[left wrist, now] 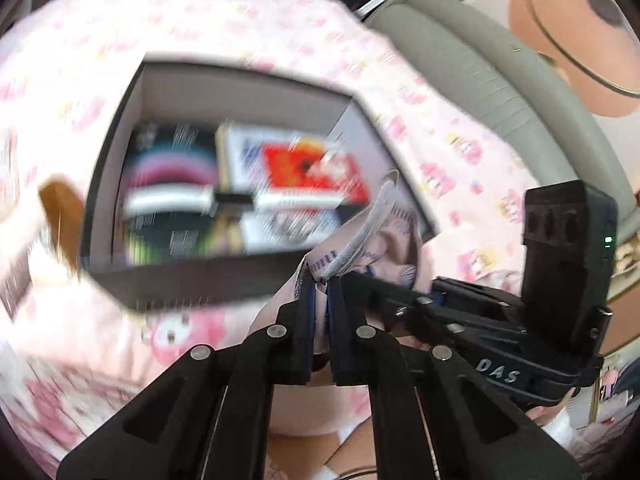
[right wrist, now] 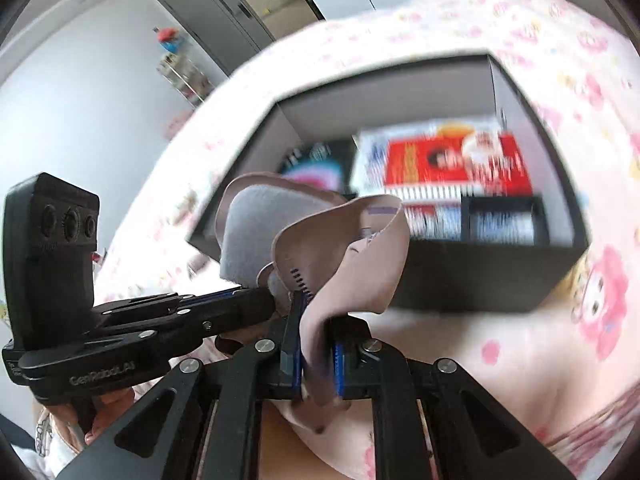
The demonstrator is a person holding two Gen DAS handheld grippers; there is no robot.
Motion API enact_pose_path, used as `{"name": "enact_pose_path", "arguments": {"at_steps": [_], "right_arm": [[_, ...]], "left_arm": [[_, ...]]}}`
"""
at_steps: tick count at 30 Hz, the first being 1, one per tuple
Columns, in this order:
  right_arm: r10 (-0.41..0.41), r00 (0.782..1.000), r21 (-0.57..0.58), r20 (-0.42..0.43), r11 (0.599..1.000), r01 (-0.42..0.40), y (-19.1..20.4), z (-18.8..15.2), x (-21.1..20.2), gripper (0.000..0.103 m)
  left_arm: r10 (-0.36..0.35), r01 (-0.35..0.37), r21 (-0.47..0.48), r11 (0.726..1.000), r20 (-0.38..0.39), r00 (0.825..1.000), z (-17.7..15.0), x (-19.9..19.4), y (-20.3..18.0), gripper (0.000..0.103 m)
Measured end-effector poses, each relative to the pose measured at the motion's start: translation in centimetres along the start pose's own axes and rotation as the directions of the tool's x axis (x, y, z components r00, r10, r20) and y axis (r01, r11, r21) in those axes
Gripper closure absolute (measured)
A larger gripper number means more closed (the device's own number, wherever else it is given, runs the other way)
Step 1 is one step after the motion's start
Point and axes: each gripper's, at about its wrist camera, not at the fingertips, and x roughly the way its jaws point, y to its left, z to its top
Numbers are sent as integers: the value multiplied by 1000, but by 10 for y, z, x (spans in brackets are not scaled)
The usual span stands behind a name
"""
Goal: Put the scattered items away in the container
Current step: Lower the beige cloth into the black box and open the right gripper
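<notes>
A soft pink cloth item [left wrist: 384,236] with a grey fleecy lining [right wrist: 248,232] hangs just over the near edge of a black open box [left wrist: 192,276]. In the left wrist view my left gripper [left wrist: 320,284] is shut on the cloth's lower edge. In the right wrist view my right gripper [right wrist: 316,320] is shut on another fold of the same cloth [right wrist: 352,248]. The two tools meet side by side at the cloth. The box [right wrist: 480,280] holds a red and white pack [right wrist: 448,164] and several dark flat packages [left wrist: 172,160], all blurred.
The box rests on a pink patterned sheet [left wrist: 280,20]. A brown object [left wrist: 60,208] lies left of the box. A grey padded edge [left wrist: 460,60] runs behind on the right. A hand [right wrist: 100,412] grips the left tool. Grey cabinets [right wrist: 216,12] stand far back.
</notes>
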Motion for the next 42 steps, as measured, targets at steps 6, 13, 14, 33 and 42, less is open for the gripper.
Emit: {"name": "enact_pose_path", "arguments": {"at_steps": [6, 13, 14, 33, 42], "right_arm": [[-24, 994, -65, 110, 997, 31, 0, 69, -17, 94], [-120, 991, -1, 66, 993, 120, -55, 118, 7, 94], [-114, 992, 36, 52, 993, 112, -66, 112, 2, 94], [-258, 956, -19, 137, 965, 262, -69, 94, -5, 62], [-296, 955, 4, -31, 955, 297, -80, 92, 24, 63]], "left_arm": [[-16, 13, 43, 999, 72, 997, 79, 9, -28, 100], [-63, 57, -117, 991, -47, 997, 122, 91, 7, 100], [-63, 52, -147, 988, -69, 996, 121, 106, 12, 100], [131, -164, -122, 979, -237, 963, 101, 159, 1, 82], [116, -147, -164, 975, -187, 976, 100, 138, -2, 81]]}}
